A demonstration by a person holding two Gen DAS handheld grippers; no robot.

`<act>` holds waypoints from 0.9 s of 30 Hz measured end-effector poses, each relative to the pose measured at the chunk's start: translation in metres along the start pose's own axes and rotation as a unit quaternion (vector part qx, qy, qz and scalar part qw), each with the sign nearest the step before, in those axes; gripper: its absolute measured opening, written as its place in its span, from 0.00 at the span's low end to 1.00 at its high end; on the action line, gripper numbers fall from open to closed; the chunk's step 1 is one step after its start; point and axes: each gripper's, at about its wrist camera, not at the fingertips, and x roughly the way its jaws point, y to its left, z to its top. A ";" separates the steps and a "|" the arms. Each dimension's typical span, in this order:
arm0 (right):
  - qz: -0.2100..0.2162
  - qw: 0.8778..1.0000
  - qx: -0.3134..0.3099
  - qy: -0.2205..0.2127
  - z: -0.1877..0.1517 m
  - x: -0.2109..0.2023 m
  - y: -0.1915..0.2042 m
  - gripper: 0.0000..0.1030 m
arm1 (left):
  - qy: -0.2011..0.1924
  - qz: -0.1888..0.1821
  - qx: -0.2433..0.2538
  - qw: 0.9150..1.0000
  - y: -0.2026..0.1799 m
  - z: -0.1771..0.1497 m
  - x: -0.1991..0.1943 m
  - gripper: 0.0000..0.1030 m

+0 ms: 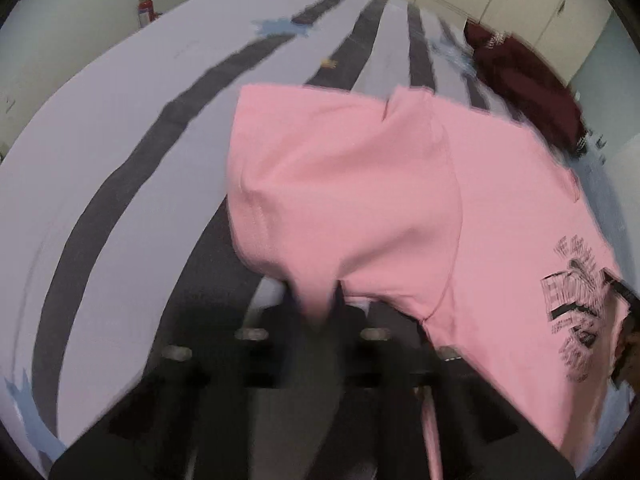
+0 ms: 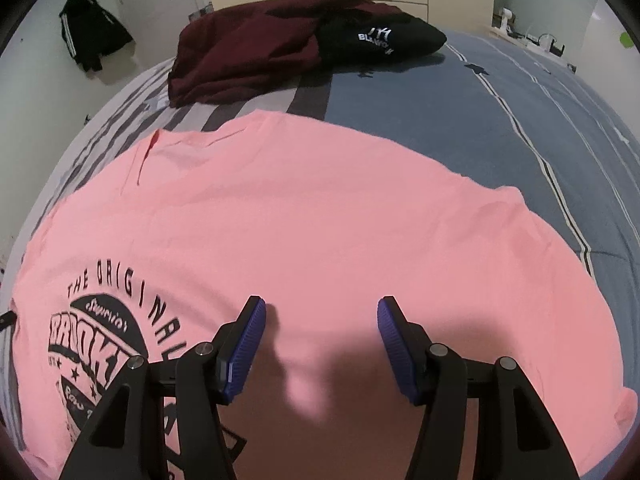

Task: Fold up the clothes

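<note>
A pink T-shirt [image 2: 304, 216] with a black round print lies spread on the bed. In the left wrist view its left sleeve and side [image 1: 344, 184] are lifted and bunched, and my left gripper [image 1: 316, 304] is shut on a pinch of that pink cloth. The picture there is blurred. My right gripper [image 2: 322, 312] hovers just above the middle of the shirt, to the right of the print [image 2: 104, 332]. Its blue pads [image 2: 248, 344] stand wide apart with only flat cloth below them, and nothing is held between them.
A dark red garment [image 2: 248, 52] and a black one with white lettering [image 2: 384, 40] lie heaped at the far side of the striped bedcover [image 1: 120, 128]. A black jacket [image 2: 92, 36] hangs on the wall by a door. Cupboards stand behind the bed.
</note>
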 end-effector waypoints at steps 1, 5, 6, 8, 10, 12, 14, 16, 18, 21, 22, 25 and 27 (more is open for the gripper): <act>-0.001 1.000 0.001 0.000 -0.001 0.000 0.000 0.53 | -0.005 -0.003 0.005 1.000 0.001 0.003 -0.005 0.07; -0.001 1.000 0.012 0.001 -0.004 -0.001 -0.002 0.53 | -0.009 -0.009 0.035 0.999 0.007 0.008 -0.037 0.10; -0.002 1.000 0.013 0.002 -0.005 0.000 -0.003 0.53 | 0.001 0.004 0.031 1.000 0.015 0.005 -0.038 0.15; -0.006 1.000 0.009 0.001 -0.006 0.001 -0.002 0.53 | 0.022 0.044 0.015 0.999 0.033 -0.002 -0.039 0.16; -0.011 1.000 0.007 -0.001 -0.008 0.002 -0.001 0.53 | 0.044 0.084 -0.001 0.996 0.052 -0.009 -0.039 0.16; -0.011 1.000 0.012 -0.001 -0.008 0.001 -0.001 0.53 | 0.027 0.112 -0.026 0.993 0.066 -0.013 -0.050 0.16; -0.010 1.000 0.018 -0.001 -0.009 -0.001 -0.002 0.53 | -0.004 0.121 -0.027 0.992 0.064 -0.012 -0.063 0.16; -0.010 1.000 0.018 -0.002 -0.009 -0.005 -0.003 0.53 | -0.031 0.120 -0.005 0.992 0.048 -0.006 -0.071 0.16; -0.016 1.000 0.014 -0.007 -0.008 -0.010 -0.005 0.53 | -0.048 0.103 0.027 0.993 0.020 0.008 -0.067 0.21; -0.035 0.999 0.009 -0.023 0.000 -0.018 -0.015 0.53 | -0.061 0.066 0.068 0.994 -0.027 0.036 -0.046 0.32; -0.041 0.999 0.007 -0.028 0.003 -0.021 -0.019 0.53 | -0.064 0.051 0.082 0.993 -0.045 0.048 -0.035 0.33; -0.068 0.997 0.004 -0.038 0.020 -0.021 -0.035 0.53 | -0.073 0.027 0.134 0.988 -0.097 0.082 -0.002 0.37; -0.085 0.996 0.002 -0.040 0.035 -0.016 -0.049 0.53 | -0.066 0.035 0.157 0.985 -0.118 0.103 0.025 0.38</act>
